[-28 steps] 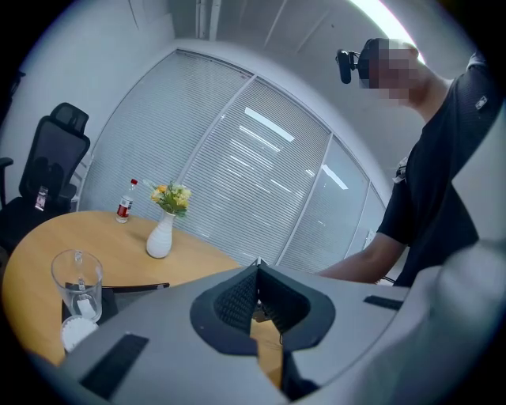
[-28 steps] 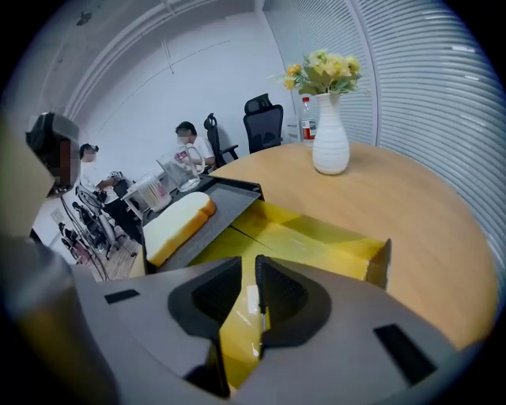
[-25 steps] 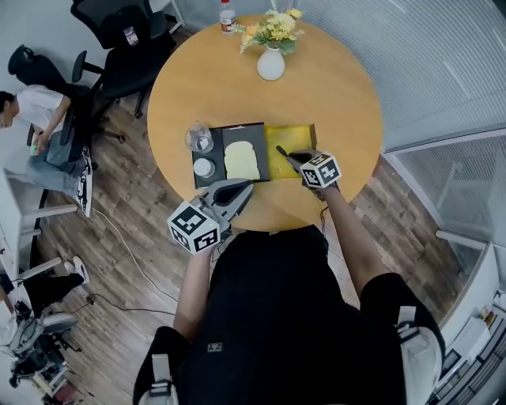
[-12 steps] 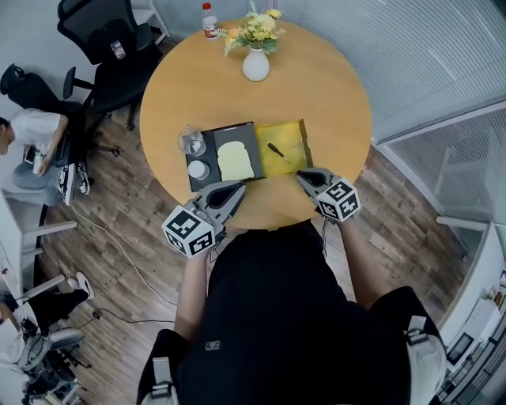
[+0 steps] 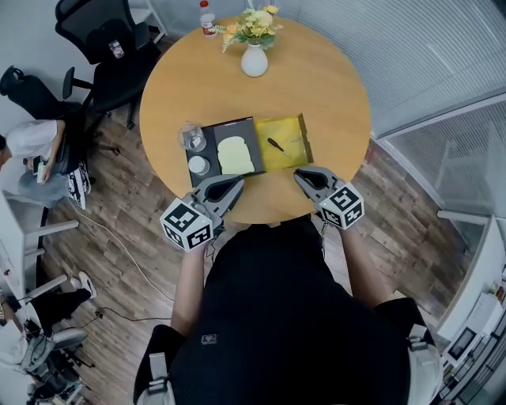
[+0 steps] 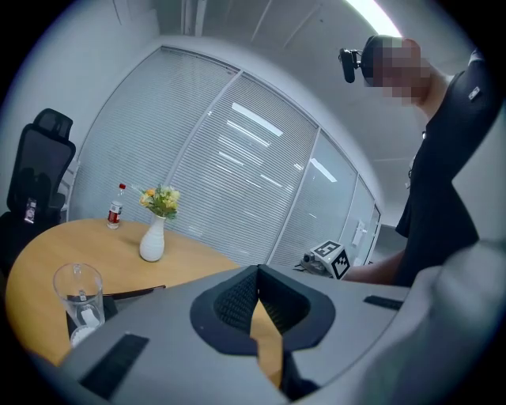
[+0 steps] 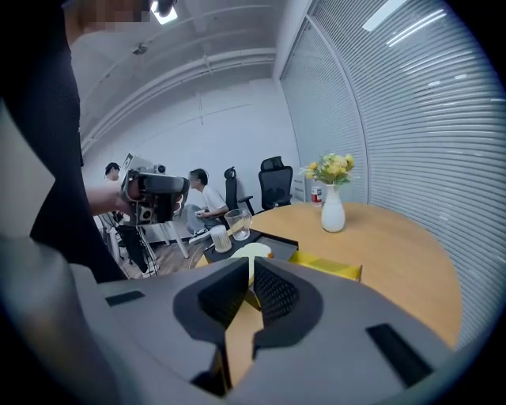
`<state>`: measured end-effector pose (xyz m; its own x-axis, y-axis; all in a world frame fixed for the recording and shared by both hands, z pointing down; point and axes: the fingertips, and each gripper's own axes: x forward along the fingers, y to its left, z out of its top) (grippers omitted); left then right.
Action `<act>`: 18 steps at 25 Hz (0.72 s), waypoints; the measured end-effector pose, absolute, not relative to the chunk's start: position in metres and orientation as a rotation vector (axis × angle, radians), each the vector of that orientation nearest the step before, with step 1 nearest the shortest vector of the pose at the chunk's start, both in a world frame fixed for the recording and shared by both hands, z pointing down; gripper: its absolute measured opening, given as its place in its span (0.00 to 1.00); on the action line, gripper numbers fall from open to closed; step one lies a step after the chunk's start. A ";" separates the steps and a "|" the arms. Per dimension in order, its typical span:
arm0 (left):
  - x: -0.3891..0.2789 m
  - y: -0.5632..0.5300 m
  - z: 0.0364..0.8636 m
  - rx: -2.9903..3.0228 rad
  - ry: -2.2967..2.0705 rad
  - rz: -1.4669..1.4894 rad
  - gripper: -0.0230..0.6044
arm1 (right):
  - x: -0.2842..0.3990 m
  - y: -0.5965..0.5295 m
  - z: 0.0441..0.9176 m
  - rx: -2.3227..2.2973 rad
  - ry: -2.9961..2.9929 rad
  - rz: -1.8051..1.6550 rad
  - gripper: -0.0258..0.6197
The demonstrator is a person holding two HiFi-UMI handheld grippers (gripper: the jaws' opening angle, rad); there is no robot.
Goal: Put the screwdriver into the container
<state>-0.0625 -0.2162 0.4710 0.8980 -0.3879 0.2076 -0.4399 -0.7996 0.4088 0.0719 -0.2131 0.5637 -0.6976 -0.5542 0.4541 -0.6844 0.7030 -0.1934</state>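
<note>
The screwdriver (image 5: 275,145), small with a dark handle, lies inside the yellow container (image 5: 294,150) on the round wooden table. My right gripper (image 5: 301,175) hovers at the table's near edge, just short of the container, shut with nothing between its pads. In the right gripper view my right gripper (image 7: 250,266) points past the yellow container (image 7: 328,266); the screwdriver is hidden there. At the near edge in front of the black tray, my left gripper (image 5: 237,184) is shut and empty. The left gripper view shows my left gripper (image 6: 257,273) with its pads together.
A black tray (image 5: 213,133) beside the container holds a bread slice (image 5: 234,155), a glass (image 5: 191,138) and a small white cup (image 5: 199,165). A vase of flowers (image 5: 254,61) and a bottle (image 5: 207,20) stand at the far edge. Office chairs (image 5: 103,47) and a seated person (image 5: 32,154) are to the left.
My right gripper has drawn back from over the yellow container to the table's near edge, leaving the screwdriver lying inside. The left gripper shifted slightly toward me.
</note>
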 end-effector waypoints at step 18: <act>-0.055 -0.215 0.472 2.617 -0.567 0.192 0.04 | 0.057 -0.203 0.577 0.902 -2.492 0.399 0.07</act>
